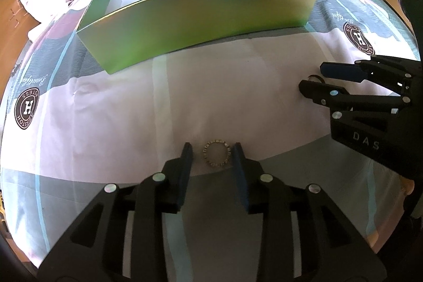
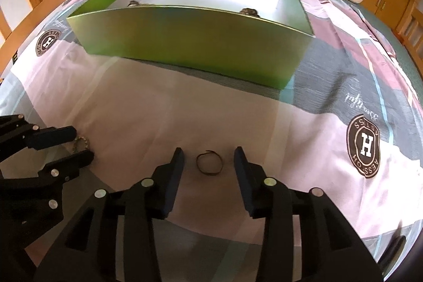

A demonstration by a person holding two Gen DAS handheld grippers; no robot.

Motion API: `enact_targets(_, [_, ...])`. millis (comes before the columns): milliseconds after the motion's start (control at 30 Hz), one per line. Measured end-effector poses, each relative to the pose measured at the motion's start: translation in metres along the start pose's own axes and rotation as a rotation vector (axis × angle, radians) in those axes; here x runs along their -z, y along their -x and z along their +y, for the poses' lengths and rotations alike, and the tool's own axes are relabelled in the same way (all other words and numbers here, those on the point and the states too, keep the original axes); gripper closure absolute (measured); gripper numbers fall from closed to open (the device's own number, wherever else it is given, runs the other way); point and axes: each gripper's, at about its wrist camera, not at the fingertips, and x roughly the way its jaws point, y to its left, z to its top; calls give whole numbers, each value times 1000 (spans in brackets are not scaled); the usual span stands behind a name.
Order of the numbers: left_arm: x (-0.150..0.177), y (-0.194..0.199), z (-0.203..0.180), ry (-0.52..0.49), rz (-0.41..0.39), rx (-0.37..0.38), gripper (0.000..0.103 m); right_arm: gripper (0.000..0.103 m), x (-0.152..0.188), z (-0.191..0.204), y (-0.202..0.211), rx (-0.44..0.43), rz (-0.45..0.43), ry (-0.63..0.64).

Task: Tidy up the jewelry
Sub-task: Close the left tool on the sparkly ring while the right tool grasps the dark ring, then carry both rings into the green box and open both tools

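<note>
Left wrist: left tongs [image 1: 211, 153] straddle the ring [image 1: 216, 156], right tongs [image 2: 208, 160] the band [image 2: 209, 162] — both part-open, pads apparently not yet gripping.

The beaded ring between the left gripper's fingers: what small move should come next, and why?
Probably close the left gripper a little more. The beaded ring lies flat on the bedsheet between its fingers; the right pad looks about touching, with a sliver of gap on the left. Once gripped, it can go to the green box.
</note>
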Motion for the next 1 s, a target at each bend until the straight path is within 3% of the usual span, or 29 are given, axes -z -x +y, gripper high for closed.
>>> enact_targets(33, [0, 0, 0, 0, -2, 2, 74, 83, 0, 3, 0, -12, 5, 10])
enact_targets(100, [0, 1, -1, -6, -6, 4, 82, 83, 0, 5, 2, -6, 3, 18])
enact_targets(467, [-5, 7, 9, 46, -28, -9, 82, 83, -9, -4, 20, -51, -67, -29])
enact_targets(667, [-10, 20, 14, 66, -87, -21, 82, 83, -13, 5, 32, -71, -105, -9])
enact_targets(1000, [-13, 27, 10, 67, -123, -40, 82, 83, -12, 6, 28, -58, -97, 5])
